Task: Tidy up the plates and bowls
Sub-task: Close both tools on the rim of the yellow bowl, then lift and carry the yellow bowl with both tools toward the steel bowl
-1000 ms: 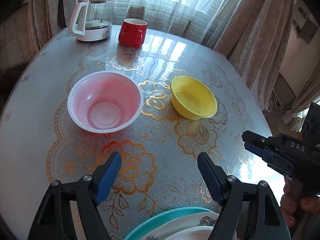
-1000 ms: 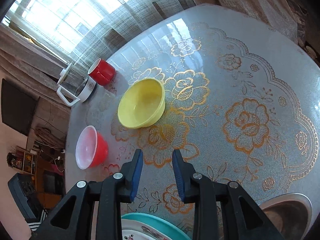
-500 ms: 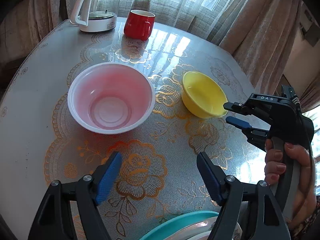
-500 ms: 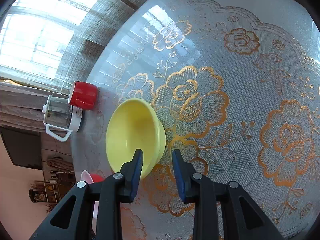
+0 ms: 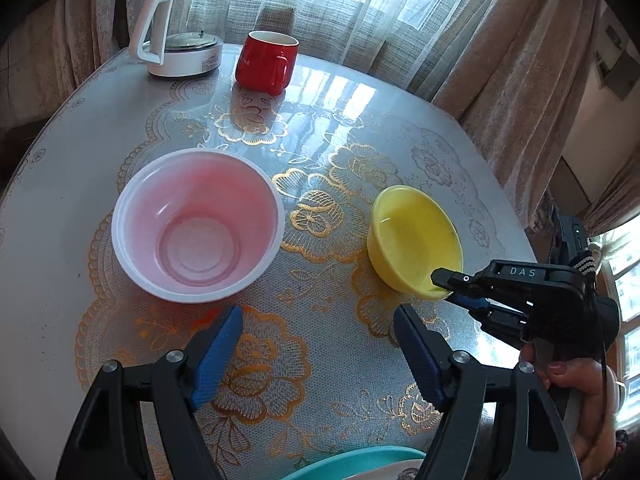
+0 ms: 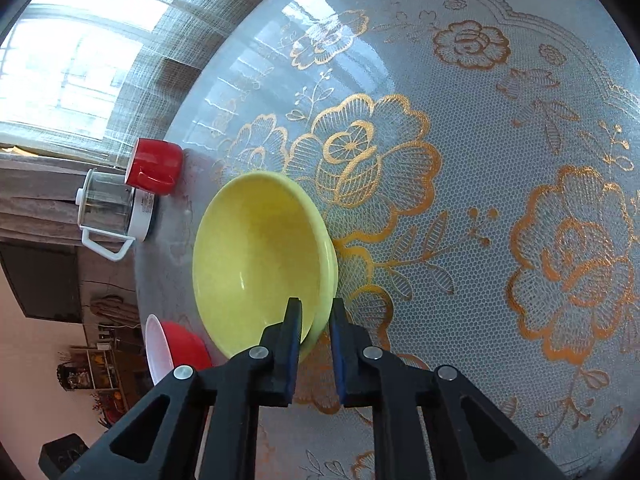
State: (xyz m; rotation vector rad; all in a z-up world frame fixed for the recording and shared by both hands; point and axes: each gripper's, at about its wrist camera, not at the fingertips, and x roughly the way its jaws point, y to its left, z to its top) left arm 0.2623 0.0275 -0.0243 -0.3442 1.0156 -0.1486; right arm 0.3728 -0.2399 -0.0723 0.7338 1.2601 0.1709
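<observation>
Right gripper: my right gripper straddles the near rim of the yellow bowl, one finger inside the bowl and one outside; the gap is narrow, but I cannot tell whether the pads are already pinching the rim.
Left gripper: my left gripper hangs spread wide above the tabletop, holding nothing.
Yellow bowl: it sits upright on the lace-patterned cover, to the right of the pink bowl and apart from it.
Pink bowl: larger, white-rimmed and empty, it stands just ahead of my left gripper.
Plates: the edge of a teal plate, with a paler plate on top, shows at the near side of the tabletop below my left gripper.
Background: a red mug and a glass kettle stand at the far edge by the curtains.
Progress: early, by my reading; the plates look stacked, but neither bowl is nested or placed, so the yellow bowl's lift and the pink bowl's handling remain.
</observation>
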